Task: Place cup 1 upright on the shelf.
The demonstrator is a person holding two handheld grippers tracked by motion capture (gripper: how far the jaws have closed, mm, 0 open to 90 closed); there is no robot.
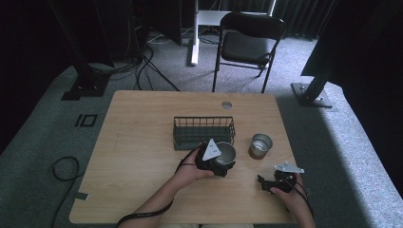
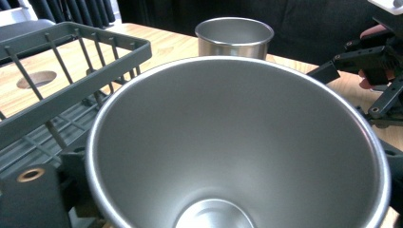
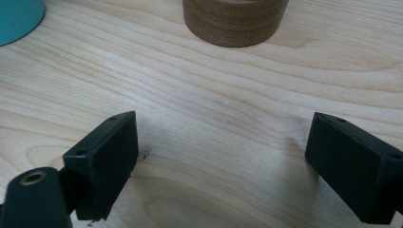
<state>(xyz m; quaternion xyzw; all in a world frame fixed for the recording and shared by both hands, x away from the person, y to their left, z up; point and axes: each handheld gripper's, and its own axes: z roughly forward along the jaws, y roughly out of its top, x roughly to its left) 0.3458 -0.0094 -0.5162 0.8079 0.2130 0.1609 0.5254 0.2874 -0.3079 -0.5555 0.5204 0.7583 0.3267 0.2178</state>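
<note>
Steel cup (image 1: 225, 153), mouth tilted up, pinched by left gripper (image 1: 212, 159); right gripper (image 1: 278, 183) fingers spread.

A light wood table (image 1: 142, 142) w/ a small round metal-lined hole (image 1: 226, 105) near its far edge. Behind it, a black folding chair (image 1: 248, 45) on grey carpet, beside a white post (image 1: 194, 33). Black cables (image 1: 64, 167) loop on the floor at left. Dark frame legs (image 1: 313, 88) stand either side; background is too dim to make out, possibly curtains.
</note>
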